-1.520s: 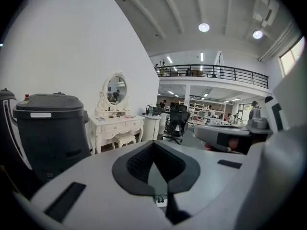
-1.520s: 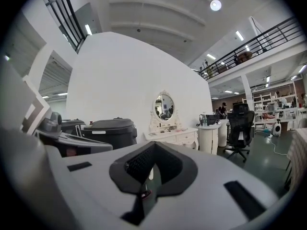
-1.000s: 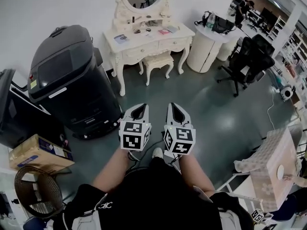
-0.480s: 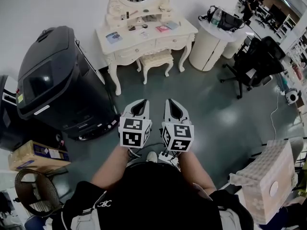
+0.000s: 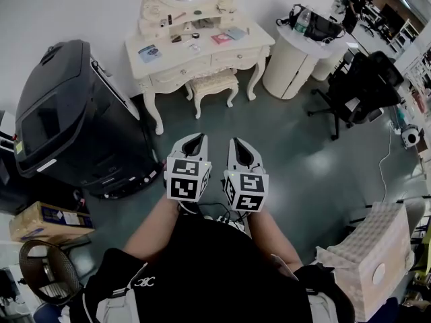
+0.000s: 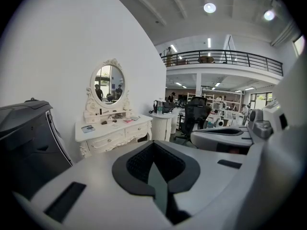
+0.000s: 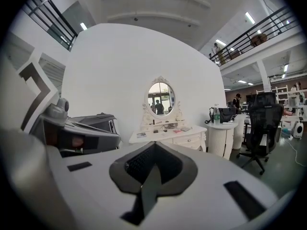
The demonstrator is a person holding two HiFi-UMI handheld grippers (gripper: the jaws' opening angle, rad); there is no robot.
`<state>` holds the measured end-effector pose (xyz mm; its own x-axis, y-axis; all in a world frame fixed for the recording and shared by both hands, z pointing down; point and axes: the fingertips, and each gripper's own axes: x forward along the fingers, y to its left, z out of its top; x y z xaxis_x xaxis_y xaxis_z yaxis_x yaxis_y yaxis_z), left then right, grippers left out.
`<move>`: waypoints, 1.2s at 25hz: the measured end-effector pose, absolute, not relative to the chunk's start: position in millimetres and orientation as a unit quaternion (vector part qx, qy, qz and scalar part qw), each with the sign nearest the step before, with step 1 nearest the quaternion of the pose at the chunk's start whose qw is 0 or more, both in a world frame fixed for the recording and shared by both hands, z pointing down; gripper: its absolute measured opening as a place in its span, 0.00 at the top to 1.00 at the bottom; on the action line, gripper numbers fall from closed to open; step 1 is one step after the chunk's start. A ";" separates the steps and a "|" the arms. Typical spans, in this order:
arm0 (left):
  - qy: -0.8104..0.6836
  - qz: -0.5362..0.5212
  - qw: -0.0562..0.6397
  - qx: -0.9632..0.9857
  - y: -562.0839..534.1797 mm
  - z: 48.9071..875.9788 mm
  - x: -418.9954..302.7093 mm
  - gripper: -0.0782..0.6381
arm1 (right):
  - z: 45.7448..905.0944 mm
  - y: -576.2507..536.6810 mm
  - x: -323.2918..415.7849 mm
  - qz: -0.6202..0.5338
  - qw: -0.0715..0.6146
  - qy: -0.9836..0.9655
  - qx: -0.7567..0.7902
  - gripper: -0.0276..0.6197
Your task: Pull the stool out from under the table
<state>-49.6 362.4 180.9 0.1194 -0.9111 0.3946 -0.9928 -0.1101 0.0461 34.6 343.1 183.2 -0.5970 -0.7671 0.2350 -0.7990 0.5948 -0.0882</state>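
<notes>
Grey-green flooring [image 5: 296, 155] is stretching from the person to a cream dressing table [image 5: 259, 39] standing against the white wall [image 5: 74, 5]. The stool [image 5: 212, 84] is sitting tucked under that table between its front legs, well ahead of both grippers. The left gripper [image 5: 194, 142] and right gripper [image 5: 241, 147] are pointing toward it side by side. Each one's jaws are pressing together with nothing between them. Compared with a second ago, both grippers are riding a little higher in the head view. The table and stool are drifting up and to the left, and the mirror is now cut off at the top edge. The big black machine [image 5: 67, 116] is sliding further left, while the round white table [image 5: 289, 62] and office chair [image 5: 360, 86] are holding roughly to the right.
</notes>
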 end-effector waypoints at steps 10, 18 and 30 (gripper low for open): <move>-0.647 0.138 0.130 0.739 292.0 182.8 -74.0 0.89 | 187.6 275.6 11.0 0.086 0.082 -0.890 0.441 0.95; -0.630 0.139 0.129 0.753 210.0 189.4 -100.6 0.89 | 196.6 194.0 -18.2 0.131 0.064 -0.881 0.451 0.95; -0.581 0.164 0.168 0.779 70.6 218.6 -154.9 0.89 | 228.8 66.3 -72.3 0.173 0.089 -0.852 0.487 0.95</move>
